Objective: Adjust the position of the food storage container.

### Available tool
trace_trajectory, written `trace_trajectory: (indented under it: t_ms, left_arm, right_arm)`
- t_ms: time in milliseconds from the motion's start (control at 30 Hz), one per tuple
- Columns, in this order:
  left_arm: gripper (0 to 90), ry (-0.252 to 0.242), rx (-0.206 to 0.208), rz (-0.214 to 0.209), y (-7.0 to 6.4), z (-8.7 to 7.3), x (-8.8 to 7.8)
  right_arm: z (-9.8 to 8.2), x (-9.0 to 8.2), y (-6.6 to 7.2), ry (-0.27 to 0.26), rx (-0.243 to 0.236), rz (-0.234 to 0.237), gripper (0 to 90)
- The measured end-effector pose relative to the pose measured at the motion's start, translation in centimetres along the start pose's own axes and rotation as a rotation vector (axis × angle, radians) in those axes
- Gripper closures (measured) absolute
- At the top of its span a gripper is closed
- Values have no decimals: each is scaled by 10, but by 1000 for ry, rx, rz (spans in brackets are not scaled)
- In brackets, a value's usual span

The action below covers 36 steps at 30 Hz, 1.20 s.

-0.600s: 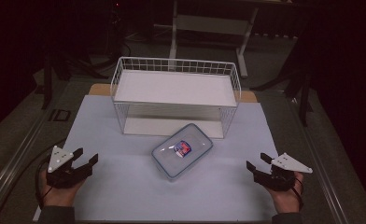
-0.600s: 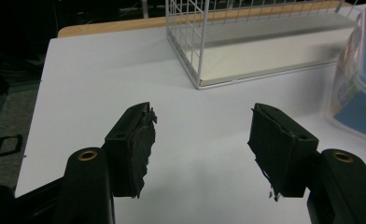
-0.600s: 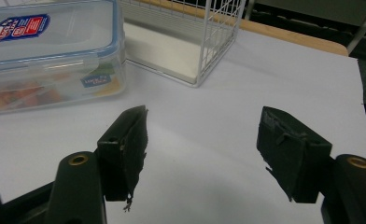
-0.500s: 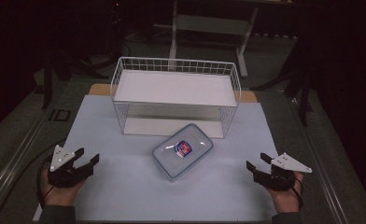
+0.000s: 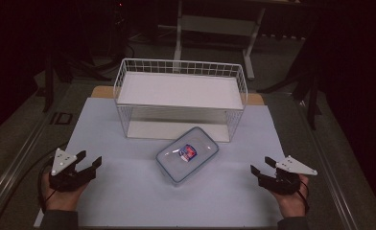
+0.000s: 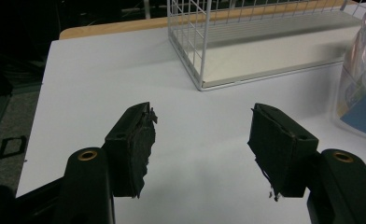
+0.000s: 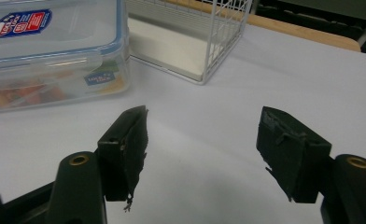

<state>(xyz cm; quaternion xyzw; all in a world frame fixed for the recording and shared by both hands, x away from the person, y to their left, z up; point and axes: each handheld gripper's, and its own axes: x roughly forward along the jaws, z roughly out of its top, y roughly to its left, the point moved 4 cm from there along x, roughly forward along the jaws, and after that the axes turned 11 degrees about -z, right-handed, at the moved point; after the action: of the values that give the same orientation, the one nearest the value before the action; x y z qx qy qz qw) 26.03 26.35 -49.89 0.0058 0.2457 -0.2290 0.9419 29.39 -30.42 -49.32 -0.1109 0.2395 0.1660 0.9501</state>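
Observation:
A clear plastic food box with a blue-rimmed lid and a red-and-blue label lies on the white tabletop, just in front of a white wire rack. My left gripper rests at the table's near left, open, nothing between its jaws. My right gripper rests at the near right, open and empty too. In the left gripper view the open gripper faces the rack's corner, the box at the right edge. The right gripper looks toward the box at upper left.
The wire rack has a white shelf on top and a white base under it, and stands at the back middle of the table. A wooden strip edges the table behind it. Dark floor and metal frame legs lie beyond.

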Motion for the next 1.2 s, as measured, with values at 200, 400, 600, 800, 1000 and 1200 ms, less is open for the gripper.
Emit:
trace_trajectory:
  t_ms: [200,400,600,800,1000,1200]
  left_arm:
    - [392,-2,5,5,-1,0,0]
    - [389,-3,4,9,0,0,1]
    - [389,3,12,12,-1,-1,3]
    - [390,-8,13,19,-1,0,2]
    - [391,-4,13,21,0,-1,3]
    - [391,-8,21,15,-1,0,3]
  right_arm:
    - [3,2,8,-3,-15,31,373]
    - [7,5,11,-9,4,56,390]
    - [18,13,13,-21,17,82,465]
    - [31,22,13,-25,38,93,486]
    - [45,39,22,-5,9,102,472]
    - [55,55,30,5,-17,104,494]
